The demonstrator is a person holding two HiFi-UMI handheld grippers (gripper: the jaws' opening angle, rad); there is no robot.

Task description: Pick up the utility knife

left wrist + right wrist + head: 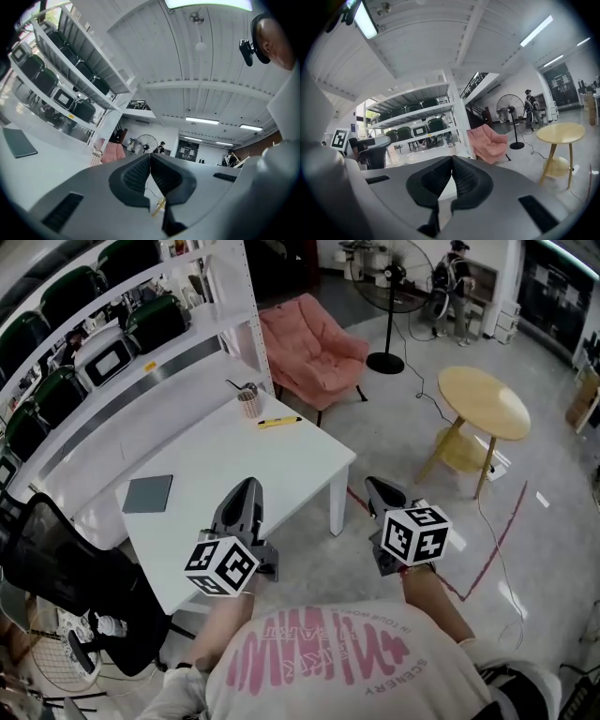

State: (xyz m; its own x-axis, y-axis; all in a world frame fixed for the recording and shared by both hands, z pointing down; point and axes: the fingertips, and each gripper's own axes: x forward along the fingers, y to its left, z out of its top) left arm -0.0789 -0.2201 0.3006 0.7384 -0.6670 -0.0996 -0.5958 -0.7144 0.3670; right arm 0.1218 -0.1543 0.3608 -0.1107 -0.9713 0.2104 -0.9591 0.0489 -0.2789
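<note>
The utility knife (279, 421) is yellow and lies flat near the far edge of the white table (281, 470), beside a small pen cup (248, 403). My left gripper (248, 486) hangs over the near part of the table, well short of the knife, its jaws closed together with nothing between them (150, 157). My right gripper (375, 486) is off the table's right corner, above the floor, also shut and empty (452, 158). Neither gripper view shows the knife.
A grey pad (148, 493) lies on the table's left side. White shelves (112, 324) with black cases run behind the table. A pink armchair (314, 351), a standing fan (389, 296) and a round wooden side table (484, 401) stand beyond. A black office chair (66, 559) is at left.
</note>
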